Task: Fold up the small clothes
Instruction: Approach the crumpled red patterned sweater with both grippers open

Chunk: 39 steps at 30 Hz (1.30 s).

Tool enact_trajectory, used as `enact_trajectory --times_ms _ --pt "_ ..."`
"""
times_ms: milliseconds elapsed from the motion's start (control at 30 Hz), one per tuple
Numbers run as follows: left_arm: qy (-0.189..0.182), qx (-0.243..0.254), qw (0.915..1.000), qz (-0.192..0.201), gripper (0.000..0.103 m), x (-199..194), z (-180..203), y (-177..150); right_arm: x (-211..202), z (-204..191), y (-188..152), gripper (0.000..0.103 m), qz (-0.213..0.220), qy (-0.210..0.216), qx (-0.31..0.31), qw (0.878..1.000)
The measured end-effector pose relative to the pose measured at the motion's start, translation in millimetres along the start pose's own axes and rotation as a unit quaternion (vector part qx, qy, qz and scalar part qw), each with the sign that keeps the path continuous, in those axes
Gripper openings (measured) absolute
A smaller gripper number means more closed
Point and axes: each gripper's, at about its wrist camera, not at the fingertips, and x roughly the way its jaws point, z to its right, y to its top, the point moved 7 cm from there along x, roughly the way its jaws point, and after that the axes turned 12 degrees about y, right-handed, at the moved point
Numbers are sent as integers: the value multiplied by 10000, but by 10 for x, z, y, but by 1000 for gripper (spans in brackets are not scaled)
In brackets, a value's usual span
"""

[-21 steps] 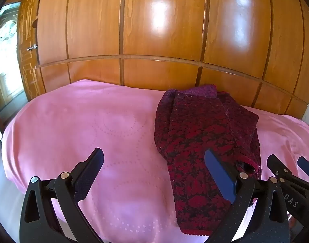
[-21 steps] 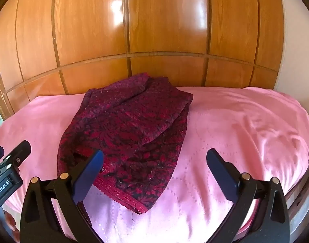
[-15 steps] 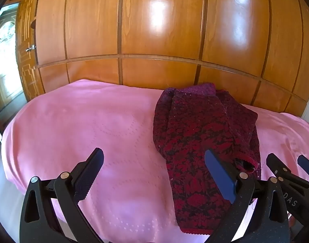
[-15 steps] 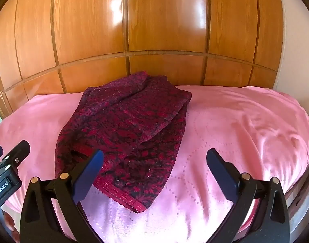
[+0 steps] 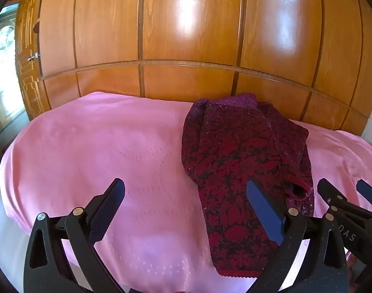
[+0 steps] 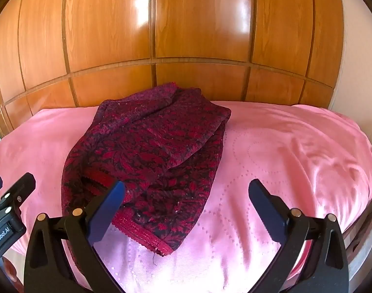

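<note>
A dark red and black patterned knit garment (image 5: 244,161) lies loosely folded on a pink bedspread (image 5: 108,151), right of centre in the left wrist view. In the right wrist view the garment (image 6: 151,153) lies left of centre, its red hem toward me. My left gripper (image 5: 186,205) is open and empty, above the bed's near edge, its right finger over the garment's lower part. My right gripper (image 6: 186,205) is open and empty, its left finger over the garment's near corner. Each gripper shows at the edge of the other's view.
Glossy wooden panelled doors (image 5: 186,36) stand right behind the bed. The pink bedspread (image 6: 295,151) is wrinkled to the right of the garment. A doorway with a window (image 5: 3,73) is at far left. A pale wall (image 6: 356,61) is at far right.
Both grippers have crept slightly forward toward the garment; it looks a little nearer in both views. The jaws stay open and the garment has not moved.
</note>
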Motion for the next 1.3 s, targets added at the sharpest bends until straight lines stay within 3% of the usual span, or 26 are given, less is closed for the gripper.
enact_trajectory --times_ms 433,1300 --pt "-191 239 9995 44 99 -57 197 -33 30 60 -11 101 -10 -77 -12 10000" --pt "-208 428 9989 -8 99 -31 309 -51 25 33 -23 101 40 -76 -108 9999"
